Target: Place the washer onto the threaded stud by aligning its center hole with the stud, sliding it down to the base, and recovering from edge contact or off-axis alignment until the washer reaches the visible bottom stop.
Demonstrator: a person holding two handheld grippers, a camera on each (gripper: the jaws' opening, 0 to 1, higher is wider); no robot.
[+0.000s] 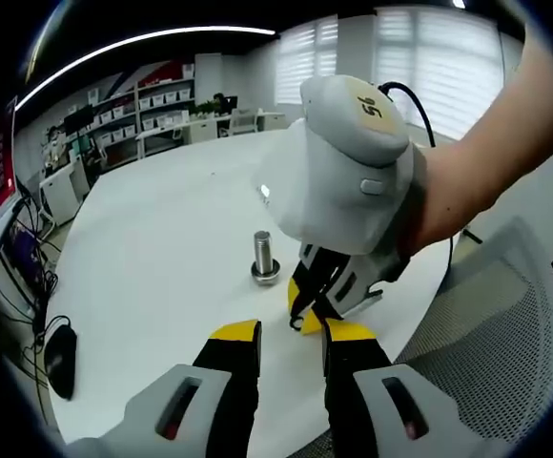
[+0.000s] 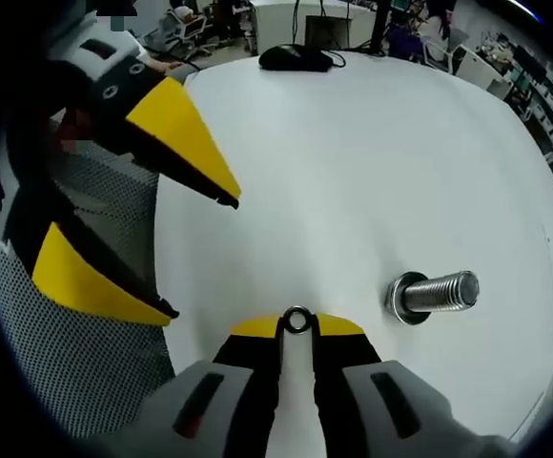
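The threaded stud point(image 1: 263, 253) stands upright on its round base on the white table point(image 1: 162, 239); in the right gripper view the stud point(image 2: 437, 292) appears lying sideways, to the right of my jaws. A small metal washer point(image 2: 297, 321) is pinched edge-on between the yellow tips of my right gripper point(image 2: 297, 330), which is shut on it. In the left gripper view the right gripper point(image 1: 303, 313), held by a hand, points down at the table just right of the stud. My left gripper point(image 1: 293, 334) stands open and holds nothing; the left gripper point(image 2: 205, 258) has its jaws spread wide.
A black computer mouse point(image 2: 296, 57) lies near the table's edge, its cable trailing off. A grey mesh chair point(image 1: 505, 324) sits against the table rim beside the grippers. Desks and shelves point(image 1: 153, 105) fill the room behind.
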